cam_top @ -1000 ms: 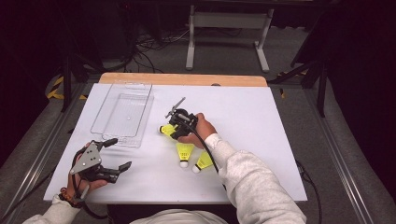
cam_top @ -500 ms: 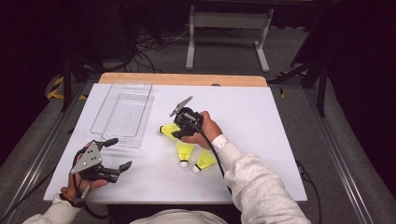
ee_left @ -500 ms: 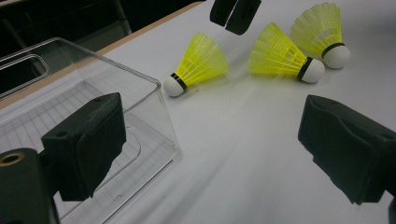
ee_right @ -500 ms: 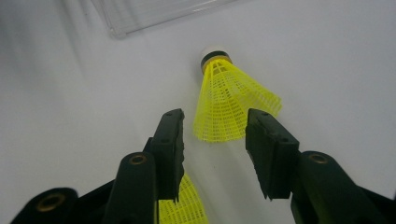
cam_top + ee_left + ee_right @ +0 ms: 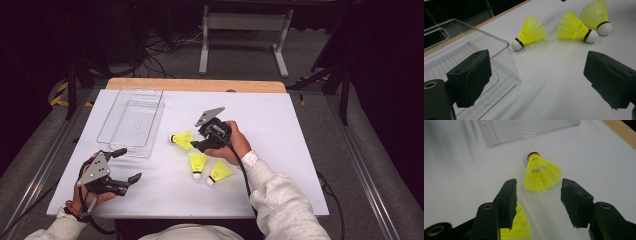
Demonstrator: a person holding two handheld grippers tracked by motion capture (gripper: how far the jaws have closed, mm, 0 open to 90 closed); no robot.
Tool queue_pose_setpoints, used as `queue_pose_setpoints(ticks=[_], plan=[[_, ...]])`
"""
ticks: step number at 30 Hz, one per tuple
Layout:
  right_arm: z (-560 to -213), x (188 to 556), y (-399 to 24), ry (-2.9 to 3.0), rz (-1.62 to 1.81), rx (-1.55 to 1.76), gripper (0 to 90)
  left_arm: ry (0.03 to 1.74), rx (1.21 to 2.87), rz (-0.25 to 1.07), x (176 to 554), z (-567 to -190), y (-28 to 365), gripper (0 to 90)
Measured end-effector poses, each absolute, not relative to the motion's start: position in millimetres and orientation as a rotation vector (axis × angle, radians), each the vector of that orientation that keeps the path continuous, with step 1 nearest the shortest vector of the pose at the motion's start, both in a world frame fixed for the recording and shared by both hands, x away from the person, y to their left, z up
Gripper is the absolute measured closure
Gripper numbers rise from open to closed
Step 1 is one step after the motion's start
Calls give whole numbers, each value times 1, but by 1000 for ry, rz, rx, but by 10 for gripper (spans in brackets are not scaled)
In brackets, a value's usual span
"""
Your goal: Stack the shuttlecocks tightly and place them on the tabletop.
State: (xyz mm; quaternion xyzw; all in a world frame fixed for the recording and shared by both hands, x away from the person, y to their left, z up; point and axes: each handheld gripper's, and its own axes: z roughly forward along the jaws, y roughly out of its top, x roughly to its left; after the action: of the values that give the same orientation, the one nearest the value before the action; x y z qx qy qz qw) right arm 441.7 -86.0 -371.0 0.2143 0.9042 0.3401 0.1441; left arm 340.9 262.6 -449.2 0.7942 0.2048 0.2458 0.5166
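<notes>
Here the right gripper [image 5: 536, 202] lines up on a shuttlecock.
Its jaws, half spread and empty, have just been opening to straddle the nearest shuttlecock [image 5: 542, 173], skirt toward them for an easy pinch. Beyond it lies the clear tray [image 5: 524, 130]. The left gripper [image 5: 536, 75] hangs wide open, idle beside that tray.

Three yellow shuttlecocks with white cork tips lie on their sides on the white surface. The nearest shuttlecock [image 5: 541, 173] lies just ahead of the right jaws, skirt towards them, cork pointing away. A second shuttlecock [image 5: 197, 163] lies below the left-hand jaw. The third shuttlecock [image 5: 218, 172], probably touching nothing, lies beside it.
</notes>
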Motion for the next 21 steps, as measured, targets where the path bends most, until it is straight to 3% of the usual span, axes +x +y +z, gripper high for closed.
queue_pose_setpoints(ticks=[21], plan=[[-377,418,-124,2516,1092,639,301,490,1920,591,341,-450,261,88]])
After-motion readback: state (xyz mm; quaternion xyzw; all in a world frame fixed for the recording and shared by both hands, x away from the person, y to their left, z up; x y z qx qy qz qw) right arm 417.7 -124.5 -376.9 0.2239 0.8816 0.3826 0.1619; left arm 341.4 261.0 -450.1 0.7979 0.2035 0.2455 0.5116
